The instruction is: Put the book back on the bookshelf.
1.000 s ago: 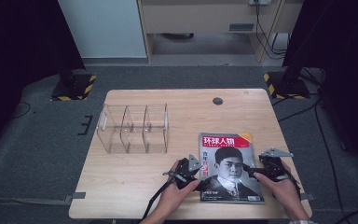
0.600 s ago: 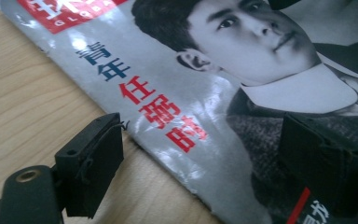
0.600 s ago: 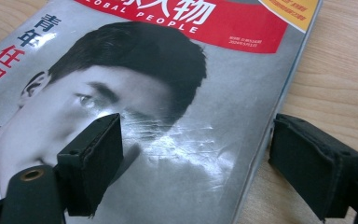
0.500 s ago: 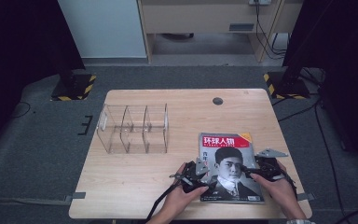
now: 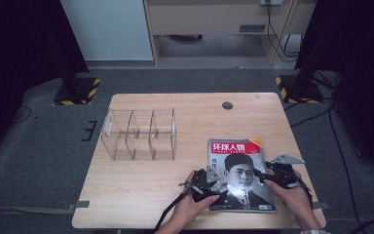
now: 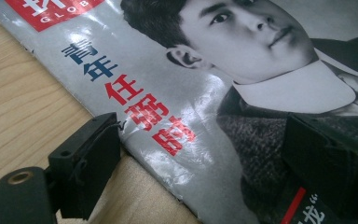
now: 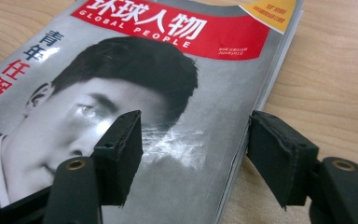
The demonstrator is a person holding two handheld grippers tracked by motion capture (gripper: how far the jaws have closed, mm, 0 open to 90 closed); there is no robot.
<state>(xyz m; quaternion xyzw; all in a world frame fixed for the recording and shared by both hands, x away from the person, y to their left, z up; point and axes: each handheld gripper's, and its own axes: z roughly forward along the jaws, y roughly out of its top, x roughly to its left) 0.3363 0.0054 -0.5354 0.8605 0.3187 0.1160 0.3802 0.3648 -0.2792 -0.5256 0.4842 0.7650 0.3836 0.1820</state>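
High view: the magazine (image 5: 241,175) lies flat at the near right of the wooden table (image 5: 141,187), cover up, red masthead toward the far edge. My left gripper (image 5: 213,179) sits at its spine edge and my right gripper (image 5: 268,176) at its open edge. A clear acrylic divider rack (image 5: 139,134) stands well apart on the left half. A round grommet (image 5: 227,105) is set in the far edge of the table. Beyond it: grey carpet, dark stands on hazard-striped feet, a pale cabinet and hanging cables.

Left gripper view: jaws wide, straddling the spine edge, one pad over bare wood and one over the cover. Nothing is pinched.

Right gripper view: jaws have just been closing and stand at a middling gap across the page edge, one pad above the cover and one beside the stack on the wood. The magazine is between them, but the pads do not press it yet.

Judgement: the step is to take the magazine by both side edges. To do it well I should slip the lower pad under the whole page stack, not a few leaves, then close both sides evenly, since the glossy cover may slide.
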